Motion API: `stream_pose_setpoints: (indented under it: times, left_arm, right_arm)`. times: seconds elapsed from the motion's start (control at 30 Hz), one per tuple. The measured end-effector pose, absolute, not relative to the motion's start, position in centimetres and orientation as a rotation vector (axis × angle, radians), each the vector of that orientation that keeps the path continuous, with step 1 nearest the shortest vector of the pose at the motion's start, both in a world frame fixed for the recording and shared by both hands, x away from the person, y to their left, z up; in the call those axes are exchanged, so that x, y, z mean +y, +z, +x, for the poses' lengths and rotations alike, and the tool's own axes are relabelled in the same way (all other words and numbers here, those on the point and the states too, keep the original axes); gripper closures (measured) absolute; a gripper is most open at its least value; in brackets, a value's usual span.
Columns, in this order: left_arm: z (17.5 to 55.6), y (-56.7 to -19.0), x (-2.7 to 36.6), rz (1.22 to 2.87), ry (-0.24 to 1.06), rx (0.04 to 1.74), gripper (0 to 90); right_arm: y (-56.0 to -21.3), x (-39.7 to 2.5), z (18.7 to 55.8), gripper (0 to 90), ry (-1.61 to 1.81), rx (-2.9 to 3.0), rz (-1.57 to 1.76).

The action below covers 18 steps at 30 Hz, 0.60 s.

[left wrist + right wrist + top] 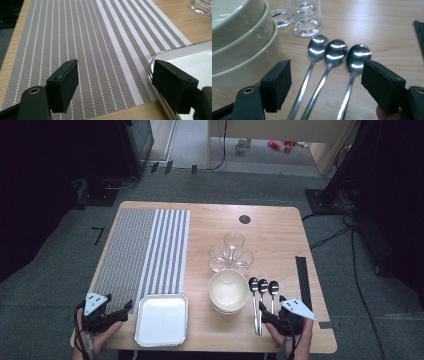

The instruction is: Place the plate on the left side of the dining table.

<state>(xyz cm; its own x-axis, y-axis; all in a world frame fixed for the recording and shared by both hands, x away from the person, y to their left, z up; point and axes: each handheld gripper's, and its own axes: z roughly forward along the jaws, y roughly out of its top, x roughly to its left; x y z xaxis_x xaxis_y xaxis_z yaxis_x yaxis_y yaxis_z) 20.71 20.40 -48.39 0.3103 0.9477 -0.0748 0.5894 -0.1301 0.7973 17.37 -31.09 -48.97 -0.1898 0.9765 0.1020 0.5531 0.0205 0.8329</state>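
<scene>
A striped placemat covers the table's left part. A shiny square tray lies at its near right corner. Stacked cream bowls sit in the middle, with three clear glasses behind them. Three metal spoons lie side by side right of the bowls. My left gripper is open over the placemat's near edge, its right jaw at the tray's rim. My right gripper is open, its jaws straddling the spoon handles.
A dark strip lies along the table's right edge. A round cable hole sits near the far edge. Beyond the wooden table are carpet, cables and dark equipment stands.
</scene>
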Motion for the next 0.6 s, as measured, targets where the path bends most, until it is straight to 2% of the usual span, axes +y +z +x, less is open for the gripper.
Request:
stream_pose_setpoints:
  times: [0.23, 0.4, 0.6]
  left_arm:
    - [20.4, -48.7, 19.3, 1.852, 0.569, 1.339, 23.0]
    - [20.2, -48.8, 18.3, 1.875, 0.513, 1.304, 30.2]
    - [20.0, -48.7, 17.6, 1.87, 0.46, 1.305, 34.3]
  right_arm:
    - [-49.2, -29.5, 17.0, 23.9, 1.083, 1.818, 1.542]
    - [-49.2, -28.6, 16.8, 23.9, 1.103, 1.829, 1.536]
    - [-48.8, -28.0, 16.7, 23.7, 1.109, 1.828, 1.513]
